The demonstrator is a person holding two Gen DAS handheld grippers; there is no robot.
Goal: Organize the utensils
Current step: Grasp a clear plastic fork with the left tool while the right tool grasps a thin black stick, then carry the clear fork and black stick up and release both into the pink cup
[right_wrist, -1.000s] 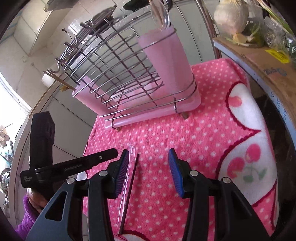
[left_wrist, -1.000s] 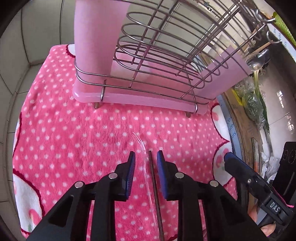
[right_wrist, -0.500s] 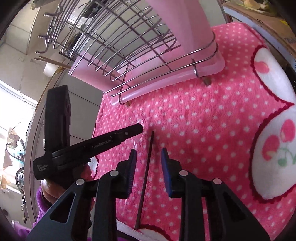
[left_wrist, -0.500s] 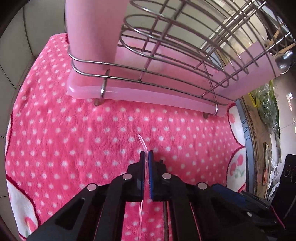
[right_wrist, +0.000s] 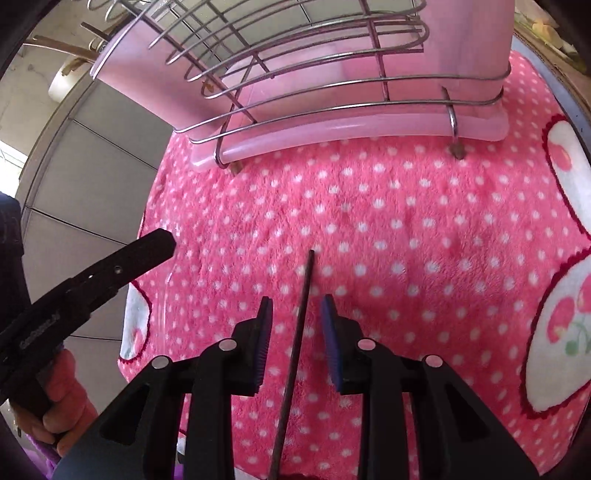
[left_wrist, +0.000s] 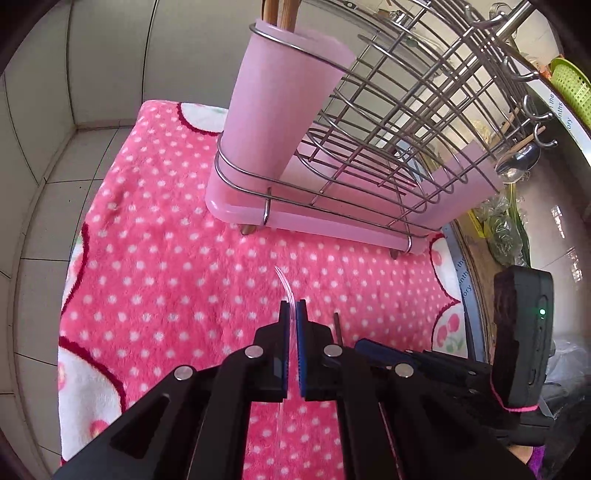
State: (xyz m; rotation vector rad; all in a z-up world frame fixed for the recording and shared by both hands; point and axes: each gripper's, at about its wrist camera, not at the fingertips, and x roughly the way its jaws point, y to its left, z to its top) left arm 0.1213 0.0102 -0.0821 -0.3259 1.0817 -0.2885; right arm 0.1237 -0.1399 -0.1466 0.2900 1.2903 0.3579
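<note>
Though set on a pink dotted towel [left_wrist: 155,236] filling the left half of the left wrist view, hard to judge as lifted or resting: a clear, thin, curved utensil [left_wrist: 285,286], lower centre. Pinched there by the left gripper [left_wrist: 291,314], jaws pressed nearly together with only the clear strip between, tip poking forward past the pads. Gripped near that end, probably to steer it upright into a holder. Above centre, a pink cup [left_wrist: 273,110] with wooden sticks [left_wrist: 280,14] already standing in it, held in a wire rack [left_wrist: 399,122] reaching to upper right; likely the destination. At right edge of the rack, a metal spoon [left_wrist: 517,164] hanging from a hook.

In the right wrist view, left gripper again at left, tip over the towel edge. Lower centre, the right gripper [right_wrist: 295,326] with jaws spread wide, straddling a dark thin stick [right_wrist: 301,314] lying flat on the towel, running between the pads without visible contact. Positioned so, apparently, for closing on the stick next. Rack base across the top of the frame, well apart from the stick tip.
</note>
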